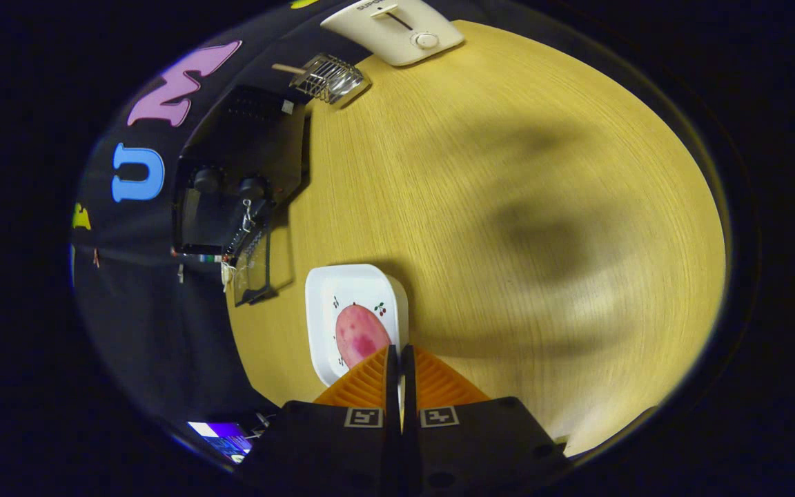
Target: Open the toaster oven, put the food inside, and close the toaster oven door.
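Note:
My gripper [399, 353] is shut, its fingers pressed together with nothing between them. Just ahead of the fingertips, slightly left, a pink-red oval food item [359, 333] lies on a white square plate [342, 286] with small cherry prints. The fingers cover the food's near end, and I cannot tell whether they touch it. Beyond the plate, a black toaster oven [239, 166] with two knobs stands on the wooden table's left side against the booth wall. Its glass door [254, 266] appears swung open toward the plate.
A wire rack [328, 77] with a wooden handle lies beyond the oven. A white pop-up toaster [397, 31] sits at the table's far end. The wooden table [508, 207] spreads wide and bare to the right, crossed by shadows.

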Demonstrator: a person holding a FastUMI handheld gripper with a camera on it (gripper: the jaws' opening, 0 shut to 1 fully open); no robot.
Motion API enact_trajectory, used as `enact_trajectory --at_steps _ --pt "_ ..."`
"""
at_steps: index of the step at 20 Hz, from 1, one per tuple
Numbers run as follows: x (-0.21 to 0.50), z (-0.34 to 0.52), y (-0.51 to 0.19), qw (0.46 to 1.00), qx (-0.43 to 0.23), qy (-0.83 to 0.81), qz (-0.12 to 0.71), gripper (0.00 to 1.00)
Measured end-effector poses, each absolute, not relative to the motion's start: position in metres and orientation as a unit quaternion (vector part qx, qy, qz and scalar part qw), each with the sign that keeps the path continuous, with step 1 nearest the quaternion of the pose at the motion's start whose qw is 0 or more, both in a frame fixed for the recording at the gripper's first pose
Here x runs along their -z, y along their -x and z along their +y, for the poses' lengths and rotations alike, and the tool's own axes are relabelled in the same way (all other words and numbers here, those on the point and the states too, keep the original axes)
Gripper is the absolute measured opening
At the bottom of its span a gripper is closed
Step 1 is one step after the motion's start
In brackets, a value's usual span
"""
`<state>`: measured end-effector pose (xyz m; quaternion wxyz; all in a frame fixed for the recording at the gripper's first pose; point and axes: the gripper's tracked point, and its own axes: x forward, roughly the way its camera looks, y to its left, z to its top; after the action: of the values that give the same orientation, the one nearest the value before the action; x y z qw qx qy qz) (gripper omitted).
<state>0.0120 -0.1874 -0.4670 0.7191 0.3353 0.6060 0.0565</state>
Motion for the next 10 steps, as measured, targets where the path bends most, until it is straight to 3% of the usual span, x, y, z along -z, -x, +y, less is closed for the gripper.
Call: enact_trajectory --at_steps 10 --pt "0.405 -0.089 -0.026 0.696 0.035 -0.520 0.493 0.05"
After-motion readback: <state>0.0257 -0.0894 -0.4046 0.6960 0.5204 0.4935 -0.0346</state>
